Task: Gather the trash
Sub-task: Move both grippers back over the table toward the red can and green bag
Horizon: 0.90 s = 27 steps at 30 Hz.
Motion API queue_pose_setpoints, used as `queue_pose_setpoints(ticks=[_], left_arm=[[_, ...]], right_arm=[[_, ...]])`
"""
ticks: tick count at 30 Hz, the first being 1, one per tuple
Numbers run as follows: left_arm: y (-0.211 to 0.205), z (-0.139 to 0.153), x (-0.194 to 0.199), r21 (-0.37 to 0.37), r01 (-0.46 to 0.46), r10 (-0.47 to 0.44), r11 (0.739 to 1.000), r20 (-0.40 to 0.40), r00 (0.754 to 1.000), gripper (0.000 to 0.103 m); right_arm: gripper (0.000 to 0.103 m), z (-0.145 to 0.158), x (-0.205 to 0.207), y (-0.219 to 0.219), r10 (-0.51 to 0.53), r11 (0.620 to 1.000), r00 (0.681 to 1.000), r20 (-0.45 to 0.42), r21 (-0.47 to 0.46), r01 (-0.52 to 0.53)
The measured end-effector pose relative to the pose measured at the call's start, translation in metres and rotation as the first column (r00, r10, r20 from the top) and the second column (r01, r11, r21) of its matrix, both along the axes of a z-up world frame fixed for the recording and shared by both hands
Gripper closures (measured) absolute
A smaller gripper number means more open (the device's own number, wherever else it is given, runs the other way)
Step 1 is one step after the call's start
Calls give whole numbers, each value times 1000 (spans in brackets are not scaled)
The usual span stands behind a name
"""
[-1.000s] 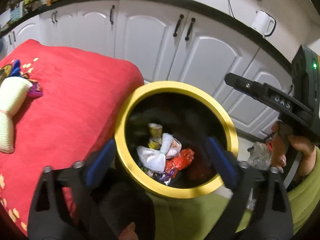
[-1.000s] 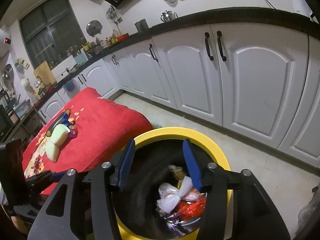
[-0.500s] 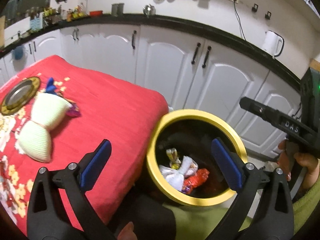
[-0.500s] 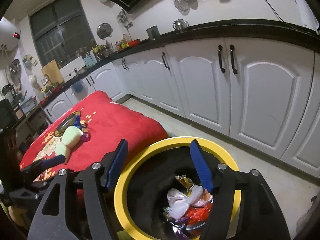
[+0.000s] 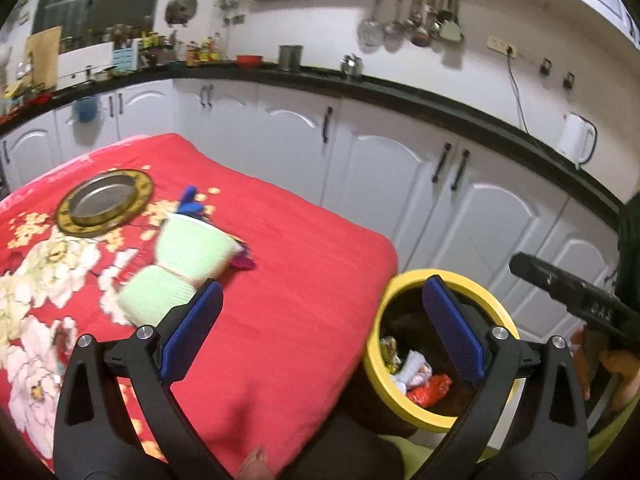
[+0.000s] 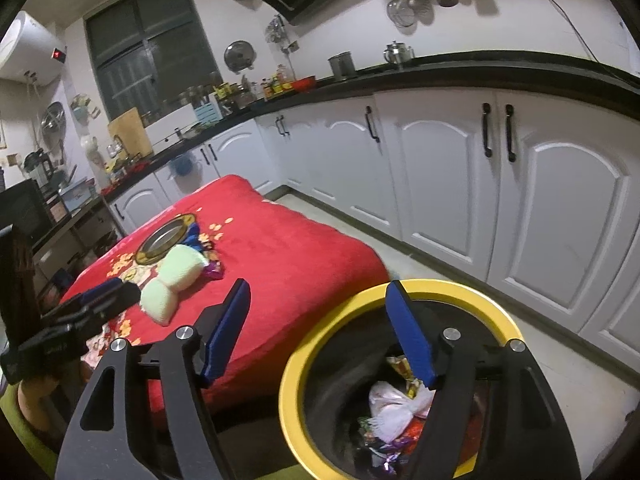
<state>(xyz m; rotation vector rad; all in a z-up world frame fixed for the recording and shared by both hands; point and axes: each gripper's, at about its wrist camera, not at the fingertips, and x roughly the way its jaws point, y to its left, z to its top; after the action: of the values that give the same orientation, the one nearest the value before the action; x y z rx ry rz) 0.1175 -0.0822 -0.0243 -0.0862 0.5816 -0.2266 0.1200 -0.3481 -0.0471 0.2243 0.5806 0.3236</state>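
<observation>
A black bin with a yellow rim (image 5: 400,300) (image 6: 316,320) stands on the floor beside a table under a red flowered cloth (image 5: 300,280) (image 6: 288,252). Inside lie a white tissue (image 5: 412,368) (image 6: 390,404), a red wrapper (image 5: 430,388) and other wrappers. On the cloth lie two pale green paper cups (image 5: 176,268) (image 6: 172,276) with blue and purple wrappers (image 5: 240,258) (image 6: 210,266) beside them. My left gripper (image 5: 320,320) is open and empty above the table's corner. My right gripper (image 6: 318,328) is open and empty above the bin's left rim.
A gold-rimmed metal plate (image 5: 104,202) (image 6: 162,240) lies at the far side of the cloth. White cabinets (image 5: 400,168) under a black counter run behind the table and bin. A white kettle (image 5: 576,140) stands on the counter. Tiled floor (image 6: 460,272) lies to the right of the bin.
Both grippers have lifted and swung left, away from over the bin toward the table. The cups and plate have come into view. Both stay open and empty.
</observation>
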Motion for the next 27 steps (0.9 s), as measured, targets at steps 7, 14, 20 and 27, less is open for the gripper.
queue_pose_setpoints(ticks=[7,14,20,27], left_arm=[[37,10,1,-14,-74,74,997,30,997,11],[77,17,2,-12,-141,142,990,47,989,11],[112,21,8,-2,-184,184,983,46,982,11],[148,17,21,-9,-220,220,976,-7,976,11]], right_arm=[[34,3,3,32,56,998,998,-8,-6,-56],[31,8,4,73,139,990,990,-5,-31,-139],[29,7,7,110,213,975,977,-8,-56,-214],[29,-1,14,156,299,951,954,-35,-72,-301]])
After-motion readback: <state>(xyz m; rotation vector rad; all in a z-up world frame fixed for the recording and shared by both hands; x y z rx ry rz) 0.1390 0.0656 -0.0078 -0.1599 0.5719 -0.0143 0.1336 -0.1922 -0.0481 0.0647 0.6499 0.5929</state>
